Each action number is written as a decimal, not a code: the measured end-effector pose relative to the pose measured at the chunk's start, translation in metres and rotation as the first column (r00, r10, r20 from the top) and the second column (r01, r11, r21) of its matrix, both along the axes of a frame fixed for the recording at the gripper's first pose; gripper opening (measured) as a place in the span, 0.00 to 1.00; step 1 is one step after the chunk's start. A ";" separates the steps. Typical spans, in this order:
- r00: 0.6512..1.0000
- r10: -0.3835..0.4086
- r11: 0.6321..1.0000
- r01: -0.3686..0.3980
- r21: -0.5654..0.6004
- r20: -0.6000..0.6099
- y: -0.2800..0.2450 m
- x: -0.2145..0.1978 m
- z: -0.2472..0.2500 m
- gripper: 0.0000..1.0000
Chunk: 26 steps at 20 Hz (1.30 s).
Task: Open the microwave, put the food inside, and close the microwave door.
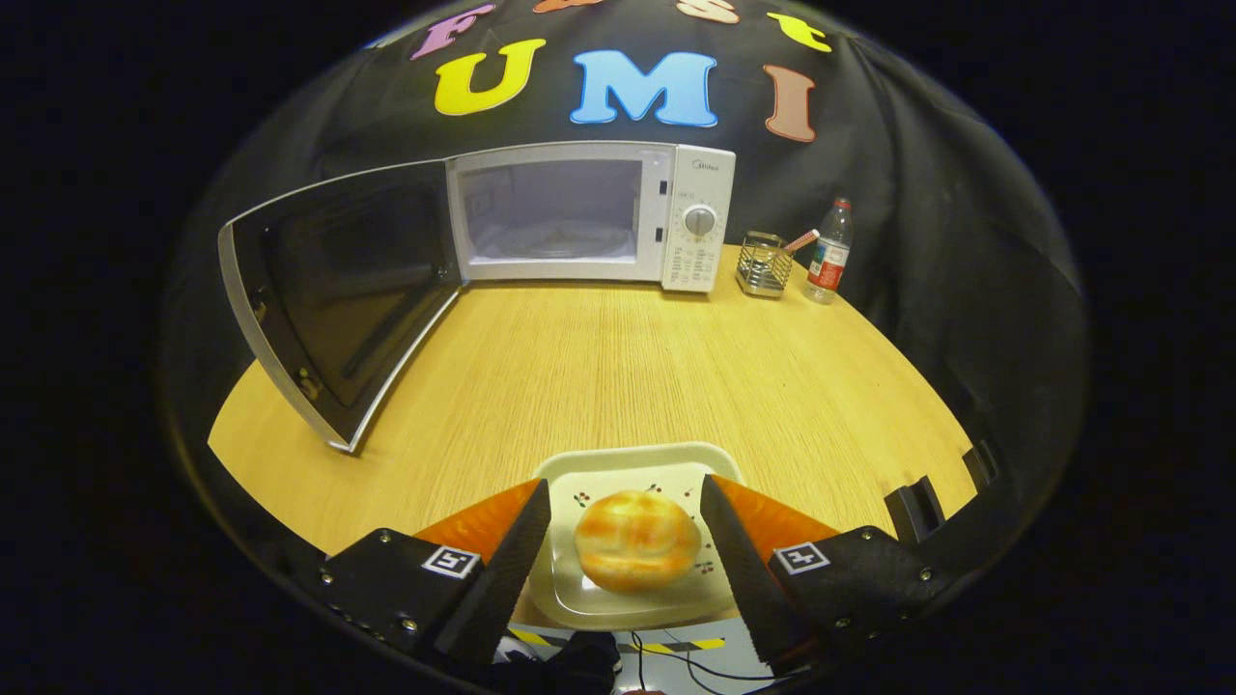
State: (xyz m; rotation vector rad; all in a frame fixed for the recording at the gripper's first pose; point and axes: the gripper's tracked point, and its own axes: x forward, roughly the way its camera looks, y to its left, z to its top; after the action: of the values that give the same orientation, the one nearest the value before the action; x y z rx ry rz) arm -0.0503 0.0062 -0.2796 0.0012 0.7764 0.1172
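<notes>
My claw (626, 541) is spread wide at the bottom of the frame, straddling the bun (637, 552) on its plate (632, 461), touching neither that I can see. The microwave (589, 214), upper centre across the worktop (618, 367), has its door (333, 290) open leftward, its cavity empty.

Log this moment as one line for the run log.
microwave door: open | bun: on plate, between fingers, untouched | gripper: open, straddling plate | microwave: cavity empty | next: likely grasp
</notes>
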 end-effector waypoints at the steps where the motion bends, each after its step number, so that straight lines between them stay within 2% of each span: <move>1: 1.000 -0.001 1.000 0.001 -0.003 -0.016 -0.001 0.001 -0.007 0.95; 11: 0.992 -0.014 0.999 0.008 -0.051 -0.122 -0.006 -0.011 -0.043 0.95; 14: 0.993 -0.010 0.999 0.006 -0.036 -0.121 -0.005 -0.011 -0.042 0.84; 15: 0.994 -0.021 0.999 0.018 -0.029 -0.112 -0.005 -0.010 -0.037 0.84; 16: 0.994 -0.030 0.999 0.028 -0.015 -0.103 -0.004 -0.009 -0.034 0.77; 22: 0.998 -0.066 0.995 0.067 0.074 -0.016 0.013 0.010 0.004 0.77; 26: 0.997 -0.064 0.983 0.056 0.173 0.041 0.033 0.032 0.037 0.77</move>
State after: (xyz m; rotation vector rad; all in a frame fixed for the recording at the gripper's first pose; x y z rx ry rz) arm -0.0181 0.0394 -0.2429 0.1852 0.7168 0.1261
